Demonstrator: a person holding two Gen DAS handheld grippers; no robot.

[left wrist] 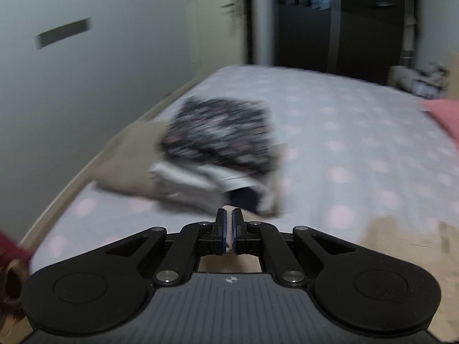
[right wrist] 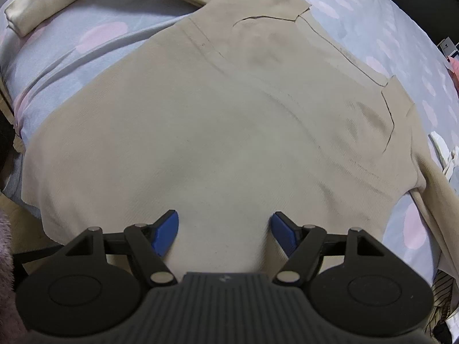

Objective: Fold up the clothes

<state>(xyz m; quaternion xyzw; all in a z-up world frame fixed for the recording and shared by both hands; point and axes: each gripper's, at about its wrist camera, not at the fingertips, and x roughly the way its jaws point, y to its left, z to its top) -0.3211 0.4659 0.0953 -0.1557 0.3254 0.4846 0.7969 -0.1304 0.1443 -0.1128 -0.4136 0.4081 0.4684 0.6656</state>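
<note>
A beige sweater [right wrist: 218,120] is lying flat across the dotted bed [right wrist: 94,57], filling the right wrist frame, unfolded so far. The right gripper [right wrist: 225,229] is hovering released over its hem. The left gripper [left wrist: 229,229] is clenching a beige edge. A folded stack [left wrist: 218,149] is sitting mid-frame in the left view, seemingly done.

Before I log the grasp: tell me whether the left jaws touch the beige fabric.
Touching. The left wrist view shows the left gripper shut on a beige fabric edge.
</note>
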